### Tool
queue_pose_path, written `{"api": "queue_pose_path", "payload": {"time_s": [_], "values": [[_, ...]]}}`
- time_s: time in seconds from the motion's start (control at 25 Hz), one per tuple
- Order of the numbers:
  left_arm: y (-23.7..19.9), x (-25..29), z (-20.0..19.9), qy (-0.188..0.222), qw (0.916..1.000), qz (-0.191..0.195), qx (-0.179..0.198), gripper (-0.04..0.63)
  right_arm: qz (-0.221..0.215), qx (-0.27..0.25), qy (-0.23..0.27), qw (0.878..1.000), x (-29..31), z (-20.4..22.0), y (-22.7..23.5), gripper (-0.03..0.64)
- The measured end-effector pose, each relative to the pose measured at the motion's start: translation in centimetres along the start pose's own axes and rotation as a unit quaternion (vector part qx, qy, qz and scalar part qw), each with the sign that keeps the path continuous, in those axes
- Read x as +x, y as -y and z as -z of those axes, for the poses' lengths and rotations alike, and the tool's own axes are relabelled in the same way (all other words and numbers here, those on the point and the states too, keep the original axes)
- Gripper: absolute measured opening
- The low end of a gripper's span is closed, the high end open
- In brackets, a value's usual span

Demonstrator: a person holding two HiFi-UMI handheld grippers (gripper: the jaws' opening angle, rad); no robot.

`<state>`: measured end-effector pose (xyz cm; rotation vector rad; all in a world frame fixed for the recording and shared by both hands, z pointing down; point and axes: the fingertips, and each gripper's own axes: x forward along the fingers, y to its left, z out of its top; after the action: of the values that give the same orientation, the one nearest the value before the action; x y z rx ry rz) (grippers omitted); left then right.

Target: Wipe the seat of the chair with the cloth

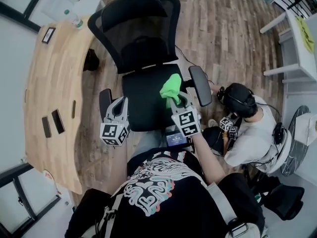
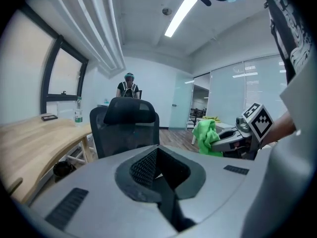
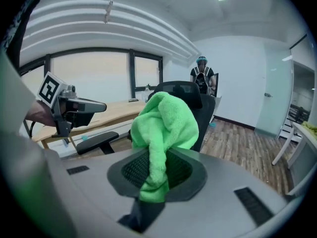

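A black office chair stands in front of me with its seat (image 1: 141, 95) bare and its mesh back (image 1: 140, 33) toward the far side. My right gripper (image 1: 177, 101) is shut on a bright green cloth (image 1: 172, 87), which hangs bunched above the seat's right front part; the cloth (image 3: 166, 128) fills the jaws in the right gripper view. My left gripper (image 1: 118, 109) hovers over the left armrest (image 1: 104, 102), shut with nothing held; its jaws (image 2: 157, 168) meet in the left gripper view, where the cloth (image 2: 207, 137) shows at the right.
A curved wooden desk (image 1: 52, 98) runs along the left, with a bottle (image 1: 74, 20) and small dark items on it. A person (image 1: 247, 128) crouches on the floor to the right of the chair's right armrest (image 1: 200, 85). White furniture (image 1: 297, 48) stands at the far right.
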<state>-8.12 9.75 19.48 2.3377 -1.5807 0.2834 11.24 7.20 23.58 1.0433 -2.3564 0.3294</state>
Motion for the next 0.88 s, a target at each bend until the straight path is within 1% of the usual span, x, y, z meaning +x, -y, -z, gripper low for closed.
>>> {"api": "queue_pose_path", "payload": {"time_s": [0.16,0.24,0.36,0.52,0.64,0.88], "values": [[-0.1,-0.6,-2.6,0.015,0.9997,0.001,0.018,0.0,0.014,0.0,0.026,1.0,-1.2,-2.5,0.1,0.063],[-0.2,-0.8,-3.8,0.027,0.9994,-0.003,0.02,0.0,0.02,0.0,0.037,0.999,-1.7,-3.6,0.2,0.063],[0.3,-1.2,-5.2,0.038,0.999,-0.002,0.022,0.0,0.021,-0.004,0.041,0.999,-2.6,-4.1,-0.2,0.063],[0.7,-1.4,-7.1,0.051,0.9979,0.0,0.04,0.0,0.021,-0.013,0.048,0.999,-3.2,-5.1,-0.5,0.063],[0.9,-1.5,-7.3,0.052,0.9978,-0.002,0.042,0.0,0.021,-0.016,0.056,0.998,-3.5,-5.9,-0.6,0.063],[1.1,-1.6,-7.1,0.043,0.9979,-0.003,0.048,0.0,0.02,0.003,0.058,0.998,-3.8,-5.9,-0.7,0.063]]}}
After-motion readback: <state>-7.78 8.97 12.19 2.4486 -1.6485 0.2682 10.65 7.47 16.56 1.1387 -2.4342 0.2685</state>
